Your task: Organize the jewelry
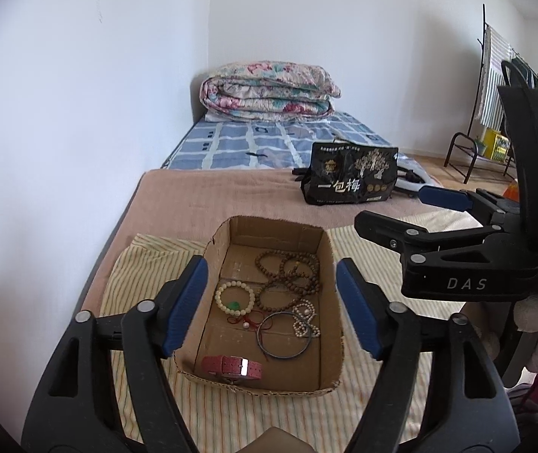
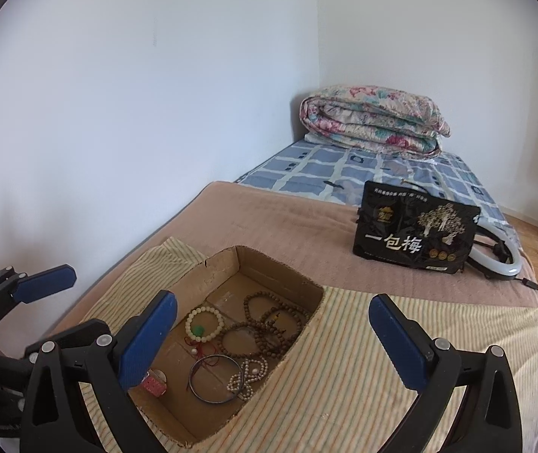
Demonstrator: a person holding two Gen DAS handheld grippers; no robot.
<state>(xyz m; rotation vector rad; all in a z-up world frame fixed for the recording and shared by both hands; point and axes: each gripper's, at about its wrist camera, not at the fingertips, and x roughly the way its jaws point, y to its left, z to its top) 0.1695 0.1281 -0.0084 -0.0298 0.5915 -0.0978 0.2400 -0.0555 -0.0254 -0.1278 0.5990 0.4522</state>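
I am holding the left hand-held gripper (image 1: 271, 304) above the cardboard box (image 1: 329, 253), jaws standing wide with nothing between the blue pads (image 1: 186, 307). I am holding the right hand-held gripper (image 2: 272, 339) beside it, over the box's right wall, jaws spread to their widest and also holding nothing.

The box is sitting open-topped on a striped cloth (image 2: 382, 358), which is lying at the near end of the bed (image 2: 288, 219), close to the bed's left edge along the wall.

All visible jewelry is lying inside the box:
- A long strand of brown wooden beads (image 1: 291, 271) is lying coiled in the far right part of the box floor.
- A pale bead bracelet (image 1: 234, 297) with a green charm is lying left of the brown strand, just beside it.
- A thin dark bangle (image 1: 285, 335) is lying nearer the front, overlapping a small white pearl strand (image 1: 305, 322) at the right wall.
- A red cord with a small pearl (image 1: 248, 321) is lying between the pale bracelet and the bangle.
- A pink watch strap (image 1: 231, 365) is lying against the near wall, toward the near left corner.

A black snack bag (image 2: 414, 238) is standing upright toward the right edge of the bed, well apart from the box. A folded floral quilt (image 2: 371, 119) is lying at the far end.
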